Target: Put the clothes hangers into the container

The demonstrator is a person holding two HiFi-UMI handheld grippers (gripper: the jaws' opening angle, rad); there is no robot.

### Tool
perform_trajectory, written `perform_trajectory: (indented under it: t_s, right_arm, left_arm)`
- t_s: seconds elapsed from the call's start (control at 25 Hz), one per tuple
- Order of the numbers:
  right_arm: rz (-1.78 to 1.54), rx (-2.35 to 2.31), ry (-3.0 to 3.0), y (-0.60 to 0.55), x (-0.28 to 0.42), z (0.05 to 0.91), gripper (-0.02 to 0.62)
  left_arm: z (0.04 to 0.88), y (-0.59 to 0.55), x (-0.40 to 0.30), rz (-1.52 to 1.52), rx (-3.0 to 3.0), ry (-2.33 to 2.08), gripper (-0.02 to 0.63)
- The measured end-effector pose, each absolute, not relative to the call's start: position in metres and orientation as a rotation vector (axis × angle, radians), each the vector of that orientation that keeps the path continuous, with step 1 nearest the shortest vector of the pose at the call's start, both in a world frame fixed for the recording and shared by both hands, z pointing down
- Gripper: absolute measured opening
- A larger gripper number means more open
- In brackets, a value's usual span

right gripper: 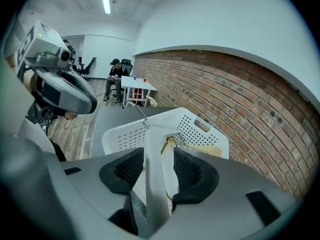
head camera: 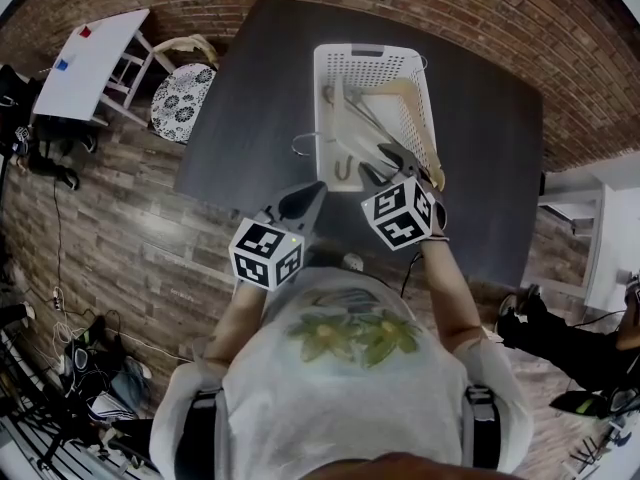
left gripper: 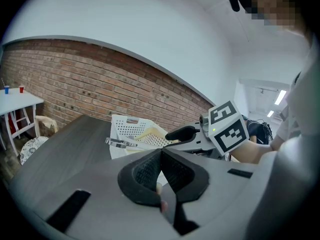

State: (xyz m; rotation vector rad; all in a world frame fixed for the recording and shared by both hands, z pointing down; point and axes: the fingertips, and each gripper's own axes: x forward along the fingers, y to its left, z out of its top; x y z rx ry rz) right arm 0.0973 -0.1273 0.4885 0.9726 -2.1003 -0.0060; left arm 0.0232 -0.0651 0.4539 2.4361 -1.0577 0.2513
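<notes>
Two grippers hover at the near end of the white basket (head camera: 328,68) in the head view. The right gripper (head camera: 390,163) is over its near rim, and the left gripper (head camera: 303,203) stops short of it above the dark table (head camera: 250,118). A wooden hanger (head camera: 415,103) and wire ones lie lengthwise inside, and a metal hook (head camera: 303,144) pokes out over the left wall.

In the left gripper view, that gripper's jaws are pressed together on nothing. A metal clip hanger (left gripper: 122,143) juts past the basket's side.

In the right gripper view, the jaws stand wide with a white hanger bar (right gripper: 154,174) between them. Its long axis runs straight ahead and down into the basket, and the right-hand pad is clear of it. Letting it slide in looks like the step in hand, with the rim just ahead the likely snag.
</notes>
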Motion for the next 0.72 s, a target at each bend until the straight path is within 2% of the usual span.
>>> perform_trajectory:
  t_s: [0.44,0.48,0.6,0.72]
  right_arm:
    - [0.092,1.044,-2.237,-0.117,0.100,0.456,0.195]
    - [0.110,1.052,-2.256,-0.115,0.100,0.453,0.185]
    - [0.154,1.091,-2.294,-0.112,0.101,0.448,0.082]
    - [0.212,1.083,-2.330,-0.105,0.100,0.450,0.051]
  left_arm:
    - [0.452,-0.064,0.032,0.253,2.448,-1.031,0.029]
    - [0.453,-0.063,0.033,0.253,2.449,-1.029,0.029]
    - [0.454,-0.063,0.034,0.256,2.451,-1.023,0.029]
    - [0.454,-0.063,0.034,0.259,2.451,-1.018,0.029]
